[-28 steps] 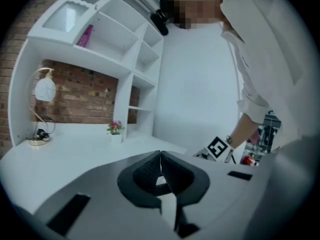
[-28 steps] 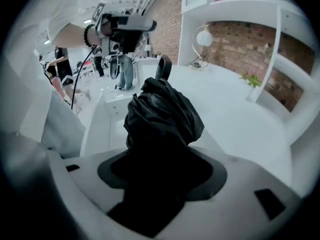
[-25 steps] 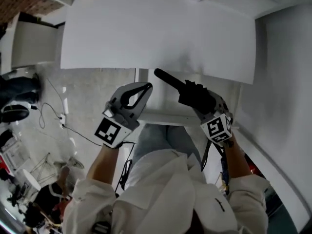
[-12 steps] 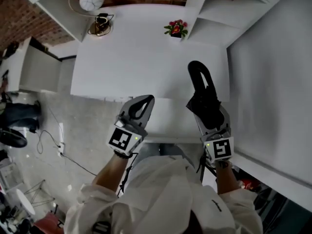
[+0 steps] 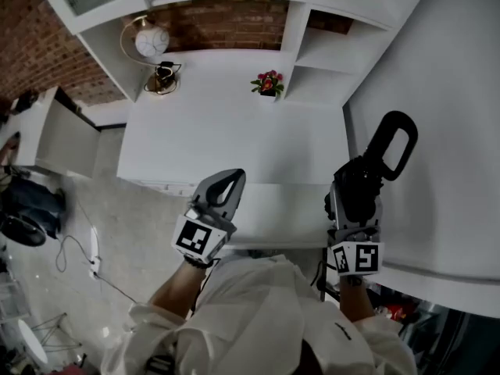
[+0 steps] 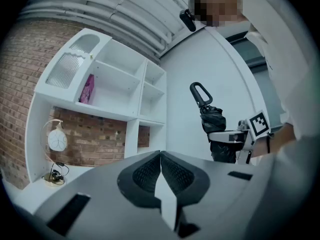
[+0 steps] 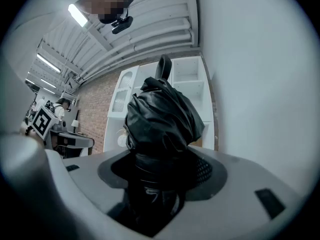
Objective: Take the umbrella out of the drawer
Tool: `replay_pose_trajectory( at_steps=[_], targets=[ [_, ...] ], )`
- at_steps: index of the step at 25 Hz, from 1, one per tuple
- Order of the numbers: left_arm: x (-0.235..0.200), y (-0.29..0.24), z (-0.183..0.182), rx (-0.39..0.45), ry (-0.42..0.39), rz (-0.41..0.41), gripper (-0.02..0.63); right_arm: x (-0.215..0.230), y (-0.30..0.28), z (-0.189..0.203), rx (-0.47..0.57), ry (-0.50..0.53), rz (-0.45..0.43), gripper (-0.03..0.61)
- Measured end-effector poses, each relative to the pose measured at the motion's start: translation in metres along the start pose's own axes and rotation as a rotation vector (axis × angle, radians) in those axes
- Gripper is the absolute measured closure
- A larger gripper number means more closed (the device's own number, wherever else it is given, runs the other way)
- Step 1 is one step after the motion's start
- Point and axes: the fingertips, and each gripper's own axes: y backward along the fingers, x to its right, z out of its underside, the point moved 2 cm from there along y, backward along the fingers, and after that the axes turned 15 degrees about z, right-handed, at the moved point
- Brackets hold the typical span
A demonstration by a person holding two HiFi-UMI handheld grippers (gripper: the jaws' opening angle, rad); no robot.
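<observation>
The black folded umbrella stands upright in my right gripper, which is shut on its bunched fabric. Its loop handle rises in front of the white panel at the right. In the right gripper view the umbrella fills the gap between the jaws of my right gripper. My left gripper hangs over the table's front edge, shut and holding nothing; in the left gripper view its pads meet. From there the umbrella shows at the right.
A white table lies ahead with a small flower pot and a round lamp at its back. White shelves against a brick wall stand behind it. A tall white panel closes the right side. Cables lie on the floor at left.
Both grippers have risen. The umbrella has swung from pointing up-left to upright at the right, still held by the right gripper. The head view has tipped up, and the shelves show.
</observation>
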Motion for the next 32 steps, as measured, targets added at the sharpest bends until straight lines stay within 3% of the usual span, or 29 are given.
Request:
replay_pose_trajectory(
  at_steps=[8, 32],
  targets=[
    [0.000, 0.009, -0.022, 0.023, -0.060, -0.019, 0.588, 0.019, 0.016, -0.026, 0.067, -0.027, 0.052, 0.301],
    [-0.003, 0.005, -0.028, 0.024, -0.071, -0.007, 0.588, 0.032, 0.019, -0.035, 0.103, -0.069, 0.116, 0.301]
  ],
)
